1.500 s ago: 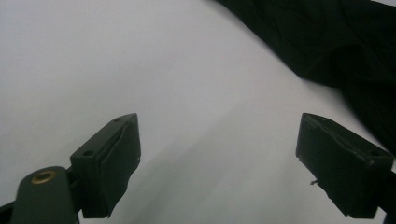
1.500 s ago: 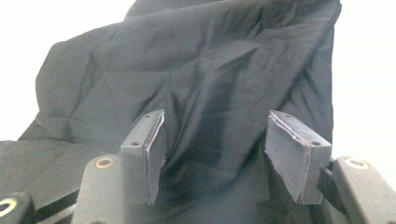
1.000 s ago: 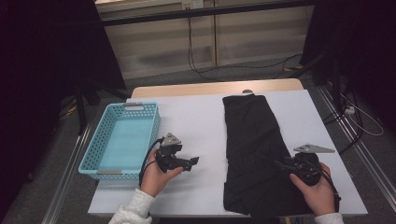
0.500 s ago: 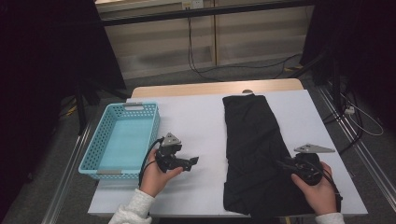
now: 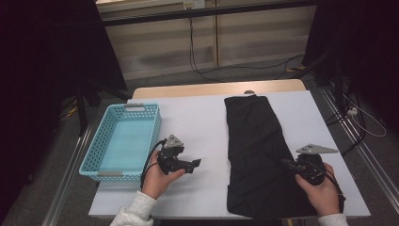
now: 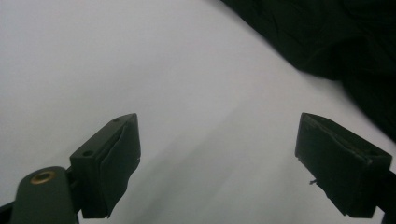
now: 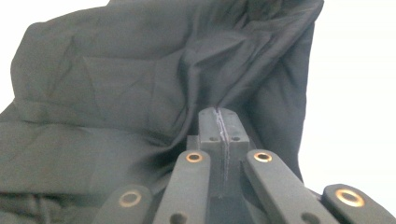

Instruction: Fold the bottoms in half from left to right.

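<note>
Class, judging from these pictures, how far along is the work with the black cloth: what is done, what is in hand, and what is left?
Done: the black cloth lies long and flat on the white table. In hand: the right tongs are shut on a pinch of cloth near its right edge. Left: the left tongs hang open above bare table beside the cloth, gripping nothing. The blue basket holds nothing, so any folding or stowing is probably still to come.
</note>
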Tool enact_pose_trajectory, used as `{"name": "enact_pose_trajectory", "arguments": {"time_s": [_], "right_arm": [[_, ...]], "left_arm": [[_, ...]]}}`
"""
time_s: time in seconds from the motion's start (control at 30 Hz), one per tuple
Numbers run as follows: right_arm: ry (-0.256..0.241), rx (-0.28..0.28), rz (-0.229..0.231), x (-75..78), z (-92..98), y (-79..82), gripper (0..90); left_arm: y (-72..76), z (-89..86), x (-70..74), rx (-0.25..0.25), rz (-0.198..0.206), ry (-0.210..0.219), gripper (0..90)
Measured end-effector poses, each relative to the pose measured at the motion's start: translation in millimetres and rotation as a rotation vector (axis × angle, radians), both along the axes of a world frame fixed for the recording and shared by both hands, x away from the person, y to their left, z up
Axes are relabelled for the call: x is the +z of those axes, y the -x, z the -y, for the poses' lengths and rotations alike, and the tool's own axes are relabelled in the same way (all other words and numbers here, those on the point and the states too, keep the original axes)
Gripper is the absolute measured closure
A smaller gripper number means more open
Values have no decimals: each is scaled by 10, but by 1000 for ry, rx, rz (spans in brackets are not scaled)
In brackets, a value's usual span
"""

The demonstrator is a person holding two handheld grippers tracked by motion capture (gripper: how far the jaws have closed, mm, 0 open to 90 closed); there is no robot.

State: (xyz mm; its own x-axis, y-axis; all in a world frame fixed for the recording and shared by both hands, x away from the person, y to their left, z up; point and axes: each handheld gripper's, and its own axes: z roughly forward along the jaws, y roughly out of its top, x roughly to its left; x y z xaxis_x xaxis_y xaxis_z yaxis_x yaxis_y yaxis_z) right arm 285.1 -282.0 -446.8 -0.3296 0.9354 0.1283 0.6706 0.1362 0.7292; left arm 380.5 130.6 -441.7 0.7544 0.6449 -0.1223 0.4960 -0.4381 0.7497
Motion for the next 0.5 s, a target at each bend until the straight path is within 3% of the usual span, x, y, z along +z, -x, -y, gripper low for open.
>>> {"name": "enact_pose_trajectory", "arguments": {"time_s": [0.17, 0.3, 0.5], "right_arm": [[-33, -23, 11, 100, 171, 72, 897], [-11, -44, -14, 27, 241, 74, 871], [34, -20, 21, 119, 110, 99, 768]], "left_arm": [[-4, -6, 2, 8, 2, 6, 141], [-8, -3, 4, -3, 2, 1, 141], [-14, -21, 10, 4, 3, 1, 141]]}}
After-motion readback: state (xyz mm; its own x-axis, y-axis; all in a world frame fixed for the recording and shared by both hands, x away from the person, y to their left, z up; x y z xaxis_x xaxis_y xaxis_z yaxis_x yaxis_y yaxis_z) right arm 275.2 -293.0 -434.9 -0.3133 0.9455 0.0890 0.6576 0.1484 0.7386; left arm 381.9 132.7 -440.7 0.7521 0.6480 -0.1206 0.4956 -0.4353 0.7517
